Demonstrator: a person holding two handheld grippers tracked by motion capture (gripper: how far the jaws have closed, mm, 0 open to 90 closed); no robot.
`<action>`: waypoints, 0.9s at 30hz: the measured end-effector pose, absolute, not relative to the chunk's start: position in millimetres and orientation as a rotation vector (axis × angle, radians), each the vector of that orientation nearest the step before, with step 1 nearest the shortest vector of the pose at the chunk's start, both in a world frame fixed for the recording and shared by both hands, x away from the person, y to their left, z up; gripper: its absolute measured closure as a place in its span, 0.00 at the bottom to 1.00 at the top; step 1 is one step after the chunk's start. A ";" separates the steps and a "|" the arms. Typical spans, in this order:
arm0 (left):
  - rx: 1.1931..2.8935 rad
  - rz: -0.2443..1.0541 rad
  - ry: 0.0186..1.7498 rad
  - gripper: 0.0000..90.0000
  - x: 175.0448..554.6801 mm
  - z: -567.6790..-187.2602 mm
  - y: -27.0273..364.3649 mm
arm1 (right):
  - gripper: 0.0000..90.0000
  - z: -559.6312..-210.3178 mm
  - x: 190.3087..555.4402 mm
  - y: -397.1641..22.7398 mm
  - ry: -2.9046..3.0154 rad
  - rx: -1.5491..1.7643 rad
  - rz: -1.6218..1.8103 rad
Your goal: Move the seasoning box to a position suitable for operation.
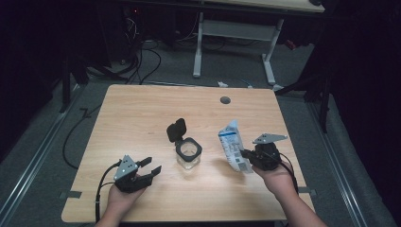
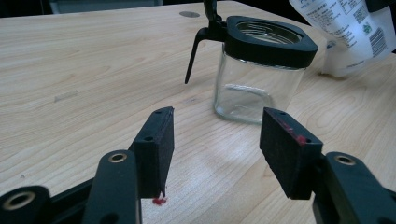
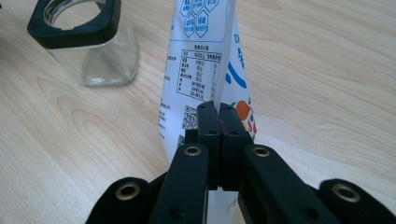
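1. The white pouch [image 3: 196, 70] carries a printed table of small black characters, too small to read.
2. Below that table sits a QR code.
3. Blue hexagon badges near its top hold tiny white characters, unreadable.
4. Large blue lettering runs along its right panel, cut off.
5. A barcode shows on the pouch [image 2: 345, 28] in the left gripper view.

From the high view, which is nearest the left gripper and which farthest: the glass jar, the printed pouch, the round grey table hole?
1. Glass jar, just right of the left gripper, lid flipped open.
2. Printed pouch, farther right, pinched by the right gripper.
3. Round grey table hole, near the far edge.
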State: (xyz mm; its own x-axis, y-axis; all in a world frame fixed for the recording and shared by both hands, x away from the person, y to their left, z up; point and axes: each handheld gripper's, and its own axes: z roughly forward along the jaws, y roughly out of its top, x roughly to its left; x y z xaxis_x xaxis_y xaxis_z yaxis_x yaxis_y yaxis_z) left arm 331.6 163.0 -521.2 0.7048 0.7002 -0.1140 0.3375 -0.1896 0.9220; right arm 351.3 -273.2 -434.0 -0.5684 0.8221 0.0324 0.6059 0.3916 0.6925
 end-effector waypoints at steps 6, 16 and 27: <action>1.792 0.406 0.822 0.50 331.6 -521.8 163.0 | 1.00 -427.7 353.4 -271.2 2.408 1.259 0.883; 1.789 0.405 0.820 0.50 330.7 -521.9 163.2 | 1.00 -413.3 353.3 -265.6 2.495 1.245 0.755; 1.789 0.407 0.818 0.50 330.8 -522.3 162.7 | 1.00 -400.6 353.8 -263.7 2.564 1.258 0.720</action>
